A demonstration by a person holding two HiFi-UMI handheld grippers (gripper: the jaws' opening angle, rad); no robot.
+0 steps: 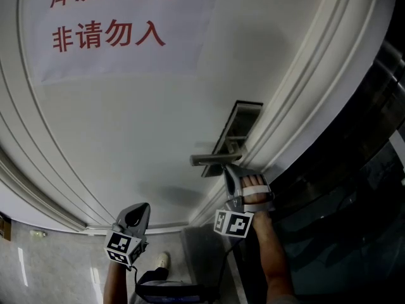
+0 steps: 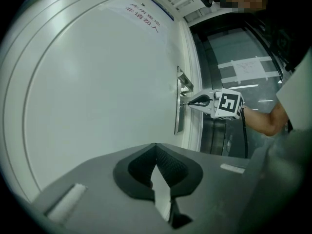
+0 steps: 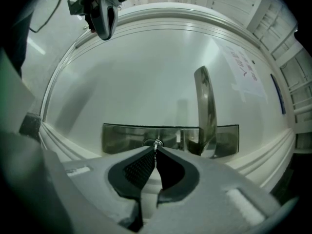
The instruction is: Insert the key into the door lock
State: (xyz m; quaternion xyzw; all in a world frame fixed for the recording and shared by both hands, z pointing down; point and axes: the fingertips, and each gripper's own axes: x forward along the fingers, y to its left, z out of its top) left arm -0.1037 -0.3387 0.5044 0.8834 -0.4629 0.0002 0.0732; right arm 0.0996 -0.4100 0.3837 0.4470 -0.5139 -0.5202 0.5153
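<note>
Presently our right hand-held gripper (image 3: 155,149) clamps the small silver key (image 3: 156,143) level at the rectangular steel lock plate (image 3: 122,138) for straight entry; our left hand-held gripper (image 2: 156,146), closed empty, hangs clear of it.

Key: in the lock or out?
Apparently in: the right gripper is shut on the key, whose tip meets the lock plate at its keyhole. Depth cannot be told.
</note>
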